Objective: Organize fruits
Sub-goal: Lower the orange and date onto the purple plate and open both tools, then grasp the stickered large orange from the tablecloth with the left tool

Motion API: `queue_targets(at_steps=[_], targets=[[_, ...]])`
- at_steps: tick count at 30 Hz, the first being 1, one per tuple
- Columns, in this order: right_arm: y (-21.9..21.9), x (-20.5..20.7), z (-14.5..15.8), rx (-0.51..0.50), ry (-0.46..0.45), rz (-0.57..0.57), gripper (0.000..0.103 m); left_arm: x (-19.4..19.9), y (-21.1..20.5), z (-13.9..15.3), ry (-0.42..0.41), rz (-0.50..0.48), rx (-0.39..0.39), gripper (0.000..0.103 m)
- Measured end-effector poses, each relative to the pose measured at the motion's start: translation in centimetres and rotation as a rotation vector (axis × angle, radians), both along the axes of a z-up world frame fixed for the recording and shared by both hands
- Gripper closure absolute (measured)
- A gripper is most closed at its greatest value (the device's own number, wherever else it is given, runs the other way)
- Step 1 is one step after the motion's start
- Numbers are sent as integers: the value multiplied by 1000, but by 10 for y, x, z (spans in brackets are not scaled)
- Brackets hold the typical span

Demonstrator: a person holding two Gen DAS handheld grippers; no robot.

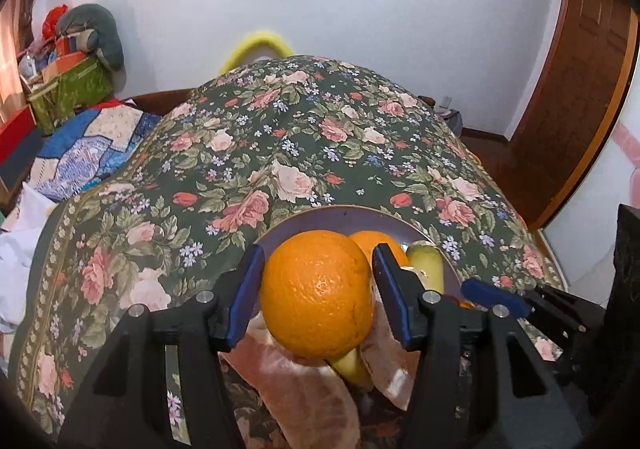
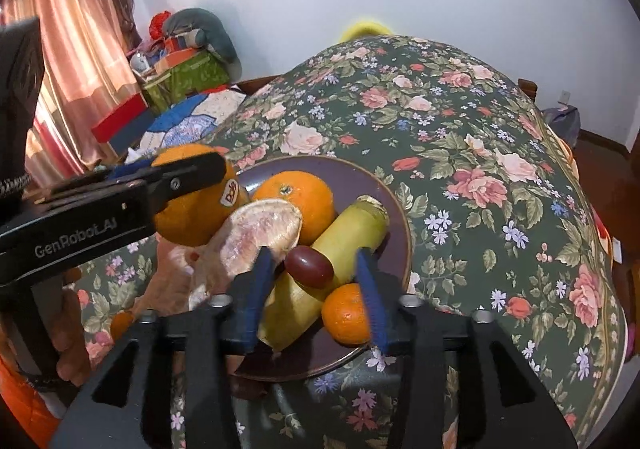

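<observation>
My left gripper [image 1: 318, 249] is shut on a large orange [image 1: 318, 289] with a sticker, held above the near left side of the dark plate [image 1: 320, 217]. In the right wrist view the same orange [image 2: 192, 213] hangs beside a peeled pomelo piece [image 2: 260, 233]. My right gripper [image 2: 314, 253] is open over the plate [image 2: 384, 185]. A small dark red fruit [image 2: 309, 266] lies between its fingers, untouched, on top of a long yellow-green fruit [image 2: 344, 233]. A second orange [image 2: 296, 201] and a small mandarin [image 2: 346, 315] also sit on the plate.
The plate rests on a floral tablecloth [image 2: 480, 169] that falls away at the right. A hand [image 2: 72, 341] grips the left tool. Another small orange fruit [image 2: 122, 323] lies on the cloth left of the plate. Piled bedding and boxes [image 1: 68, 61] stand at the far left.
</observation>
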State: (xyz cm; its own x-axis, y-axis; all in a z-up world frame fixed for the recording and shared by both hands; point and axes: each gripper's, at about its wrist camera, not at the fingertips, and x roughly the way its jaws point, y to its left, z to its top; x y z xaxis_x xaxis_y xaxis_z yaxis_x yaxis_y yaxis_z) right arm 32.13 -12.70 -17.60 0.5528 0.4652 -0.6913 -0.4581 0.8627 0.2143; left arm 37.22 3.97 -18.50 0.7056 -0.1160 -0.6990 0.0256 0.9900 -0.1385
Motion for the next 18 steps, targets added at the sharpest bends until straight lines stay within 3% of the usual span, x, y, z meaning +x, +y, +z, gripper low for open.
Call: queue_targets(at_steps=[5,11,18], targets=[[-2,-5,10,8,-16,-6,54,-11,7,6,1,-3,-33,48],[-2,-15,21,9,-32,-4,54,-25,3,18,-17,-43,-11,45],[-5,-26,27,10,-41,-8,54,-28,2,2,48,-71,5,45]])
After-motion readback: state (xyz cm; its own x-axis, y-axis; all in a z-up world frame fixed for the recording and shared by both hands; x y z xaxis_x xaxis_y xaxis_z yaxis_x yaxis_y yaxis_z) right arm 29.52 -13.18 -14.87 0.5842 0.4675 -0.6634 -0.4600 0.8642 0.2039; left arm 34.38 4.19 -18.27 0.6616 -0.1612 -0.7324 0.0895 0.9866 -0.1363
